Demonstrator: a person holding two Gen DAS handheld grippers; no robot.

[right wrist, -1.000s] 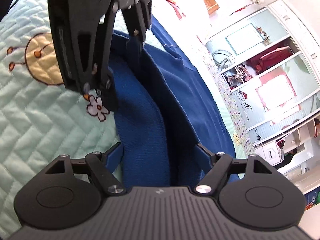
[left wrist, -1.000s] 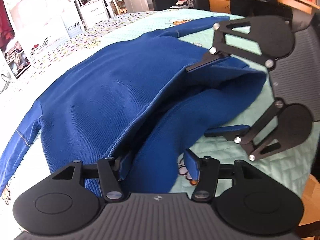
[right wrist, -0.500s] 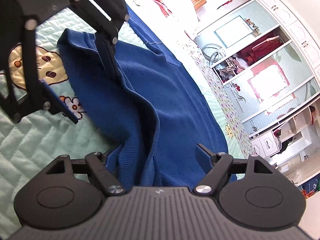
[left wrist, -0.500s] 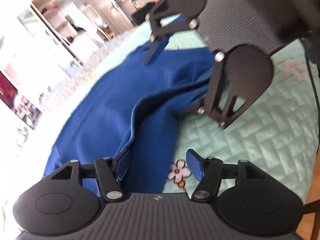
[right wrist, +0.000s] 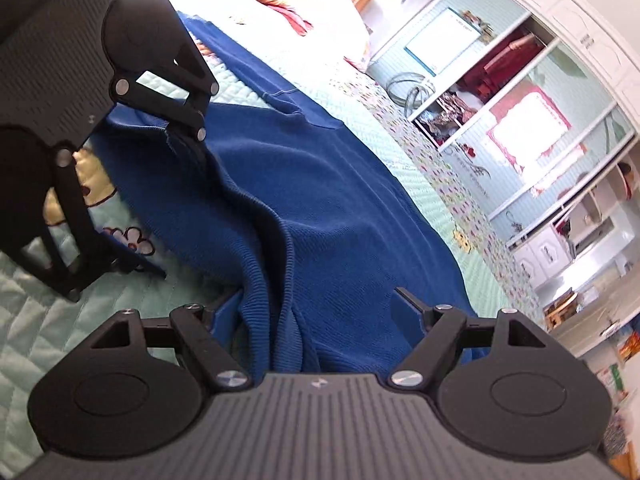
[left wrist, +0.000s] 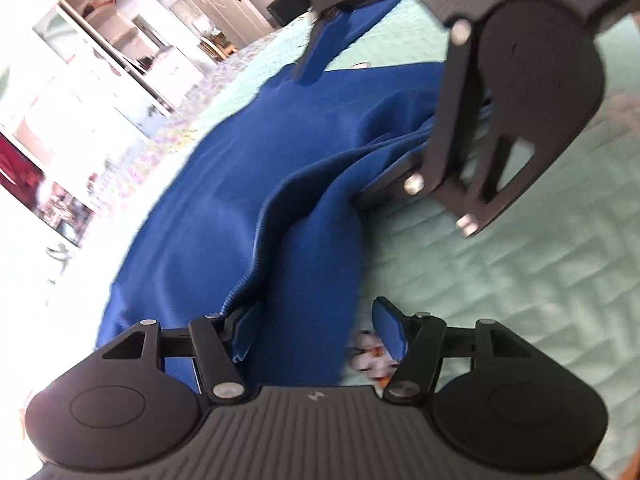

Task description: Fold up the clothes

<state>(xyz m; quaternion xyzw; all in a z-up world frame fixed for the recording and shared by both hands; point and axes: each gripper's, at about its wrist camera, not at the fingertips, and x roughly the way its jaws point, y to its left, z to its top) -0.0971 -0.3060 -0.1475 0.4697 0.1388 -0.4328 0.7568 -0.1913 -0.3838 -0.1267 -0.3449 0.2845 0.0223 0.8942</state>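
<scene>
In the left wrist view, a blue sweater (left wrist: 240, 184) is seen spread over a bed with a pale green quilt (left wrist: 520, 272). Its near edge is bunched into a raised ridge that runs from the left gripper (left wrist: 316, 332) up to the right gripper (left wrist: 384, 128). The jaws of the left gripper are closing, with the sweater's edge between them; the left pad lies against the cloth, while the right pad stands clear over a flower print. Whether the cloth is truly pinched cannot be told. The far sleeve is still laid out flat.

In the right wrist view, the same ridge of sweater (right wrist: 320, 184) is seen passing between the spread jaws of the right gripper (right wrist: 320, 312); neither pad appears to press on it. The left gripper (right wrist: 176, 204) is seen at the far left, one finger at the sweater's corner. A wardrobe (right wrist: 520, 100) stands at the right.

The task is judged to be at its start: one side is gathered, no fold is finished, and the sleeves and body are left to be folded.
</scene>
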